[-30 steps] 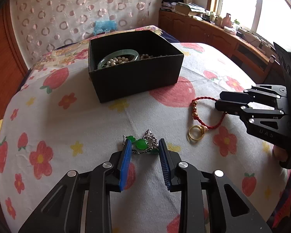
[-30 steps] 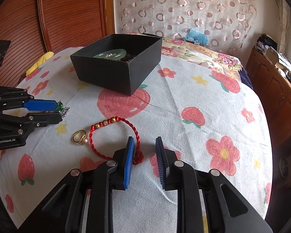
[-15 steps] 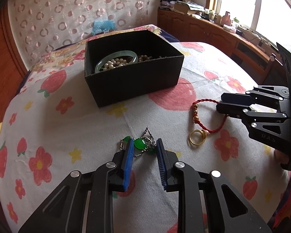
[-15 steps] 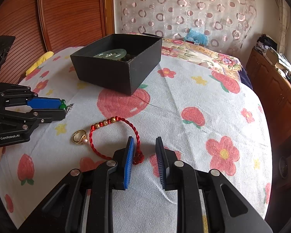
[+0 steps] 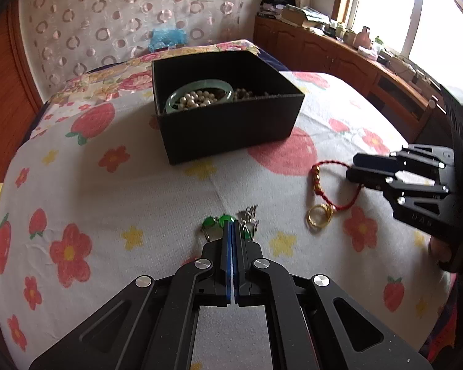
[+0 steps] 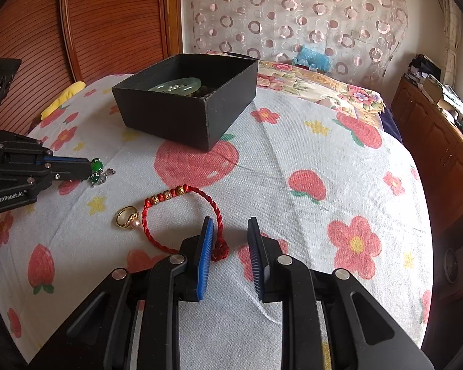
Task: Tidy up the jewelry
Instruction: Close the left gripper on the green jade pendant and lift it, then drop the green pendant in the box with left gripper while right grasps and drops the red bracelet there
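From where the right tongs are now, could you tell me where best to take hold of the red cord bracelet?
Probably the knotted end of the red cord bracelet, from above. The knot is its thickest part, lies just inside the open right tongs, and is the end farthest from the gold ring.

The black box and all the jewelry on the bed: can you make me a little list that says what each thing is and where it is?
box: open black cardboard box on the flowered bedspread
in box: pale green bangle, pearl beads
left gripper: fingers shut on the green-stone silver bracelet
right gripper: fingers open, over the knot end of the red braided cord bracelet
ring: gold ring with a pearl, lying beside the red bracelet
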Motion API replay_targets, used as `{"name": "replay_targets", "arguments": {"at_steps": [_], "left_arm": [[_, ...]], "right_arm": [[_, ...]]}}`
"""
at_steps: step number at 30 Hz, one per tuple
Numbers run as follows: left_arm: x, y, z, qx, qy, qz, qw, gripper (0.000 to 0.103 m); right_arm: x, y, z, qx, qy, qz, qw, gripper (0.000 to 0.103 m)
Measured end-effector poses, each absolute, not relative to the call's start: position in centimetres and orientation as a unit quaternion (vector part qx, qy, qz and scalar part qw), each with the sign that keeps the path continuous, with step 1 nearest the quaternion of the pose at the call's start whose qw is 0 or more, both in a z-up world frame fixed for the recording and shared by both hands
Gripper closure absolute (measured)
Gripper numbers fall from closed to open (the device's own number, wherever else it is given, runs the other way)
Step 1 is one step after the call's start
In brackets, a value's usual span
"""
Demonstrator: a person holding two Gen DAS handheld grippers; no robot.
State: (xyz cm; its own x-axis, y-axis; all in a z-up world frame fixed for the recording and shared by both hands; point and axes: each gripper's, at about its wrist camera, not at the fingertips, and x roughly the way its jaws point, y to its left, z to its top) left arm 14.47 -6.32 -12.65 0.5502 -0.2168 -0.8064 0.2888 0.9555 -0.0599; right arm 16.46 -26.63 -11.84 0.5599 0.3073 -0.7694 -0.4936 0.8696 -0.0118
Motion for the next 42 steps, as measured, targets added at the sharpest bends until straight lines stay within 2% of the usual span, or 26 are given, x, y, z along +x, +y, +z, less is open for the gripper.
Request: {"name": "replay_targets", "arguments": {"at_steps": [9, 12, 13, 21, 24, 31, 32, 33, 42], "left_arm": [[15.0, -6.0, -11.4, 0.056, 0.433, -0.136, 0.889, 0.102], [15.4, -5.7, -11.7, 0.073, 0.452, -0.150, 0.876, 0.082], [15.4, -5.7, -11.9, 0.084, 0.452, -0.148, 0.875, 0.081], [15.4, -6.2, -13.0, 0.105, 0.468, -0.148, 0.865, 0.082], [15.4, -6.2, -13.0, 0.098, 0.467, -0.157, 0.865, 0.097], [14.8, -6.0, -11.9, 0.092, 0.443, -0.152, 0.879, 0.101], [14.7, -5.9, -11.3, 0.086, 0.436, -0.151, 0.883, 0.101], [14.7, -5.7, -10.9, 0.082, 0.431, -0.151, 0.886, 0.101], [14.2, -5.2, -6.0, 0.061, 0.376, -0.160, 0.911, 0.101]], "right_arm": [[16.5, -26.6, -11.9, -0.113, 0.410, 0.229, 0.876, 0.078], [16.4, -26.6, -11.9, -0.114, 0.410, 0.229, 0.876, 0.078], [16.4, -26.6, -11.9, -0.114, 0.410, 0.229, 0.876, 0.078], [16.4, -26.6, -11.9, -0.114, 0.409, 0.228, 0.876, 0.078], [16.4, -26.6, -11.9, -0.114, 0.410, 0.228, 0.876, 0.078], [16.5, -26.5, -11.9, -0.118, 0.409, 0.228, 0.876, 0.079], [16.5, -26.4, -11.9, -0.119, 0.409, 0.234, 0.874, 0.085], [16.4, -26.2, -11.8, -0.122, 0.409, 0.239, 0.872, 0.097], [16.3, -24.3, -10.2, -0.146, 0.387, 0.240, 0.878, 0.099]]}}
